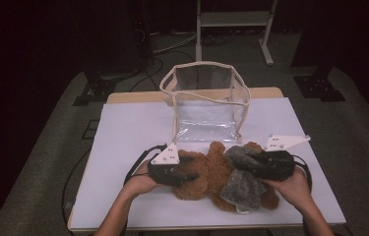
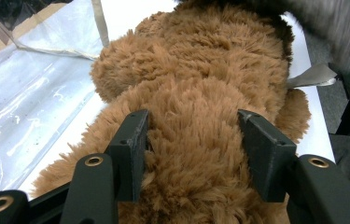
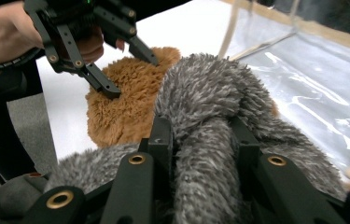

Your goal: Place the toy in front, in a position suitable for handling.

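2 hand-held grippers were clamped: left hand-held gripper (image 2: pixel 192 154) on the brown plush teddy bear (image 1: pixel 206 169), right hand-held gripper (image 3: pixel 200 149) on its grey fuzzy garment (image 1: pixel 243 179); the clear plastic tote bag (image 1: pixel 205 101) stood unfilled.

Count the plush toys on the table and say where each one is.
2. The brown teddy bear lies before the clear bag; the grey plush lies over its right side. More may be hidden beneath.
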### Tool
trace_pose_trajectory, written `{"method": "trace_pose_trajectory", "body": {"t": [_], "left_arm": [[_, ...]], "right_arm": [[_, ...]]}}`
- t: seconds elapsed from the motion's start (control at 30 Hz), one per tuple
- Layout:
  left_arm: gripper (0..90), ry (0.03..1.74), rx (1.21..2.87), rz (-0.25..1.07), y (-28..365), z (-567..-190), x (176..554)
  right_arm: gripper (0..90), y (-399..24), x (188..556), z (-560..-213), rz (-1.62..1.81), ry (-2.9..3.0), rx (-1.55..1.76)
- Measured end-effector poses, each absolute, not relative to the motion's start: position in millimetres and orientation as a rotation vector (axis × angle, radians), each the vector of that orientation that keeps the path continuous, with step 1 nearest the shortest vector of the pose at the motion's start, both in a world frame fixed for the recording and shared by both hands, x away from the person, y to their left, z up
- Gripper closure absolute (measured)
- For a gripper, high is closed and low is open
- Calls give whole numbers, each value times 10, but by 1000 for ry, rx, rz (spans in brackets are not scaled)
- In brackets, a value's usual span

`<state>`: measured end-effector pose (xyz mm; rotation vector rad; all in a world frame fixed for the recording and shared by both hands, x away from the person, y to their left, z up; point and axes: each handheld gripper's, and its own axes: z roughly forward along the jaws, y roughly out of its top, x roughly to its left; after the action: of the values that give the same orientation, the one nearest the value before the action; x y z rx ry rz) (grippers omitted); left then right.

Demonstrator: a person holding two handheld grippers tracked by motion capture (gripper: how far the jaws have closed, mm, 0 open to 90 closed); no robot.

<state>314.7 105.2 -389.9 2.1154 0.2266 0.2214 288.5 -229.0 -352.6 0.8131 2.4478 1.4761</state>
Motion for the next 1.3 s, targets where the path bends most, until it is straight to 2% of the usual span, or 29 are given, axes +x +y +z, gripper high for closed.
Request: {"method": "trace_pose_trajectory", "body": {"t": [0.23,0.37,0.5,0.67,0.77,0.8,0.83,0.87,0.93,0.97,1.07,1.3], "left_arm": [[455,218,2126,224,1057,-3890,3144],[453,215,2127,223,1055,-3886,3141],[447,209,2125,218,1055,-3883,3138],[427,207,2121,205,1061,-3876,3142],[370,205,2111,199,1076,-3849,3148],[331,210,2112,220,1078,-3838,3149],[236,230,2115,245,1072,-3833,3152],[197,255,2122,259,1072,-3831,3163],[232,245,2120,224,1080,-3857,3167],[291,237,2130,212,1078,-3876,3161],[362,242,2134,194,1081,-3902,3149],[397,227,2143,187,1074,-3912,3121]], "right_arm": [[677,-2816,2780,-3251,1407,2391,877],[675,-3004,2753,-3228,1384,2365,912],[672,-2999,2842,-3389,1382,2382,951],[668,-2712,3048,-3664,1441,2460,947],[668,-2517,3104,-3693,1506,2472,918],[668,-2442,3110,-3696,1518,2482,897],[668,-2364,3107,-3701,1528,2493,878],[668,-2308,3102,-3708,1527,2503,860],[667,-2182,3067,-3730,1514,2521,821],[666,-2144,3042,-3737,1499,2525,803],[664,-2212,3014,-3713,1499,2521,797],[661,-2641,3054,-3638,1432,2447,910]]}}
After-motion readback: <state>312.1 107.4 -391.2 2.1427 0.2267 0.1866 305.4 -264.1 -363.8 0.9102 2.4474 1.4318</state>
